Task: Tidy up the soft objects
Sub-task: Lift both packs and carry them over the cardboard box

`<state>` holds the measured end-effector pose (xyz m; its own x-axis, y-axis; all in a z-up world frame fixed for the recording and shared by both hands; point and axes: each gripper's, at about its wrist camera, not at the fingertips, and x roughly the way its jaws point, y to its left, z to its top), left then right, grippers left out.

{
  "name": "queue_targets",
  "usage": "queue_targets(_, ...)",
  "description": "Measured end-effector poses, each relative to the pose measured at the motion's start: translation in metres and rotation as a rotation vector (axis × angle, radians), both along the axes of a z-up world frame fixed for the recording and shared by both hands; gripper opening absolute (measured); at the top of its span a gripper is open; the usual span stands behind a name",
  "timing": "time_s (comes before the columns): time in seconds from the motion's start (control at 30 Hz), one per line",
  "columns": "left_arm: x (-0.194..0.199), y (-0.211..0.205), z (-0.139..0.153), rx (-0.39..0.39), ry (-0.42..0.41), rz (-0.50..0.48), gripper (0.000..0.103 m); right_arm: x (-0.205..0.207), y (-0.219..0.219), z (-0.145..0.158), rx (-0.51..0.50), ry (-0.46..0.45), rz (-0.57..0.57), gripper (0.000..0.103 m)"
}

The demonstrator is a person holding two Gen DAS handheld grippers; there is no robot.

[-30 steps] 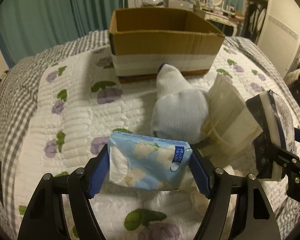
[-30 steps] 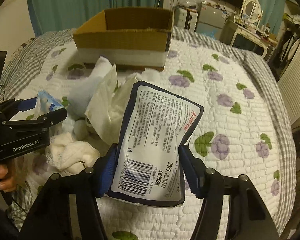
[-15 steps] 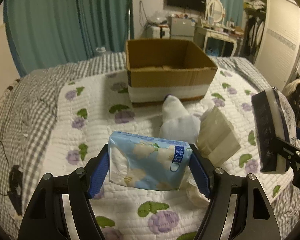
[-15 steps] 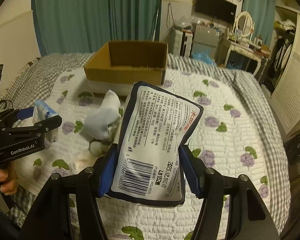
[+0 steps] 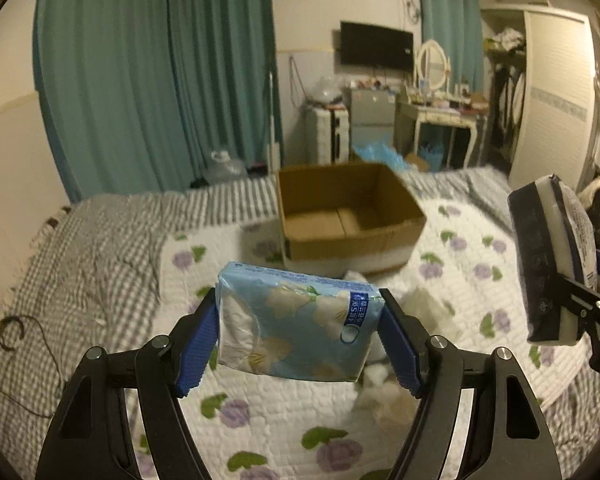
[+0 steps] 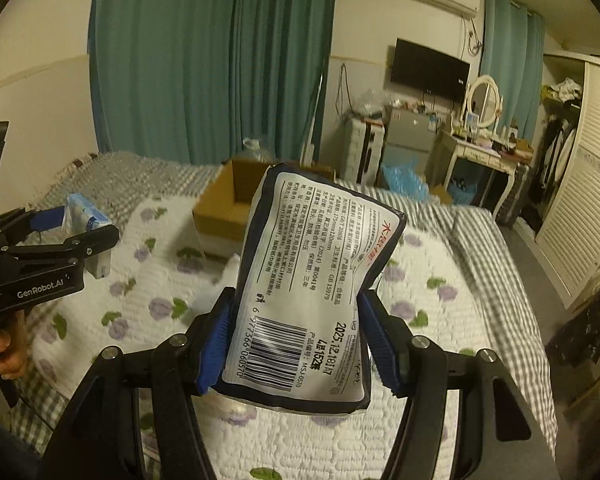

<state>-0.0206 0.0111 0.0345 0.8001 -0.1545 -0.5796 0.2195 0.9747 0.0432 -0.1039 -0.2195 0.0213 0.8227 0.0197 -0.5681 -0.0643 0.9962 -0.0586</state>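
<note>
The bed (image 5: pixel 100 248) fills the lower frame, the cardboard box (image 5: pixel 348 216) at center. The right hand-held gripper (image 6: pixel 300 344), tilted downward, clamps a dark-edged pack (image 6: pixel 312 288); the left hand-held gripper (image 5: pixel 300 336), likewise tilted, clamps a blue tissue pack (image 5: pixel 296 328).

box (image 5: pixel 350 216) on bed (image 5: pixel 100 240), packs held before
</note>
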Motion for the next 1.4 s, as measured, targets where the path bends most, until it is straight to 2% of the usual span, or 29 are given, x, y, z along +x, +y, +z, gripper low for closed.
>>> queue_targets(0.33, 0.009, -0.001, 0.067, -0.017, -0.139, -0.017, 0.074, 0.011, -0.011, 0.066, 0.012, -0.151, 0.020, 0.061)
queue_targets(0.6, 0.041, -0.011, 0.087, -0.049, -0.185, -0.023, 0.074, 0.041, -0.013, 0.096, 0.018, -0.210, 0.061, 0.061)
queue_targets(0.77, 0.079, -0.011, 0.086, -0.059, -0.168, -0.013, 0.074, 0.072, -0.009, 0.110, -0.008, -0.249, 0.089, 0.062)
queue_targets(0.87, 0.103, -0.013, 0.082, -0.034, -0.175, -0.009, 0.074, 0.097, -0.007, 0.112, -0.033, -0.279, 0.112, 0.062)
queue_targets(1.17, 0.176, -0.023, 0.058, 0.014, -0.175, -0.006, 0.074, 0.187, -0.010, 0.103, -0.054, -0.225, 0.135, 0.062)
queue_targets(1.27, 0.200, -0.025, 0.041, 0.001, -0.151, -0.013, 0.074, 0.216, -0.005, 0.090, -0.071, -0.199, 0.138, 0.062)
queue_targets(1.4, 0.233, -0.028, 0.009, -0.020, -0.073, -0.012, 0.074, 0.255, 0.005, 0.055, -0.053, -0.104, 0.162, 0.062)
